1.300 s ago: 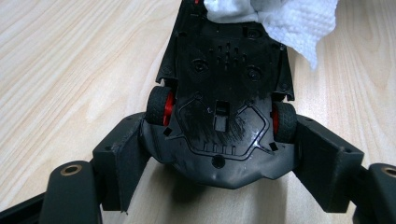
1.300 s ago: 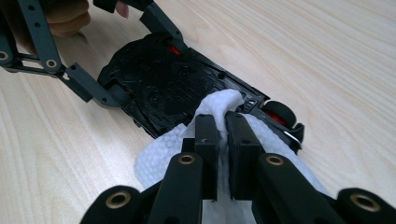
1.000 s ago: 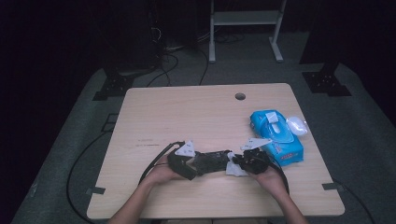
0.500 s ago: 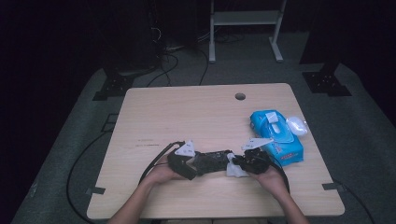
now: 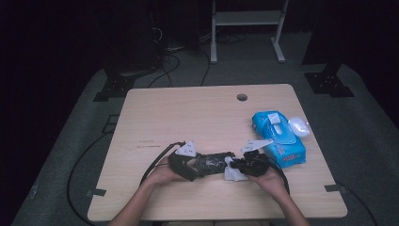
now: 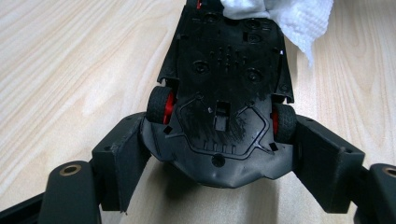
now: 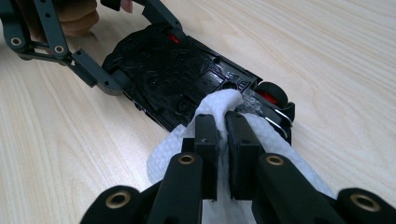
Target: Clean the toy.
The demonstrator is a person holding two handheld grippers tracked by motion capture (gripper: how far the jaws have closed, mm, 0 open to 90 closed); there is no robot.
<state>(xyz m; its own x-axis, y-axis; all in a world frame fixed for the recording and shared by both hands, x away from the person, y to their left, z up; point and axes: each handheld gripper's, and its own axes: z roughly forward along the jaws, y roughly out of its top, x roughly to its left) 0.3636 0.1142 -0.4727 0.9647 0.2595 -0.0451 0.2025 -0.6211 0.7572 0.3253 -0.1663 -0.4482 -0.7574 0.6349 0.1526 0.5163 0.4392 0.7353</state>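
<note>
Wiping the toy car underside: left gripper clamps its end, right gripper pinches the wipe; go light near the wheels.

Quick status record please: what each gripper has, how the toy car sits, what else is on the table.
left gripper: shut on the toy car, jaws clamping one end by the wheels
toy car pose: upside down, black underside facing up, red wheel hubs showing
right gripper: shut on a white wipe, pressed against the car's underside
wipe pack: blue, right side of the table, flap open
beside pack: small white object, too small to identify
</note>
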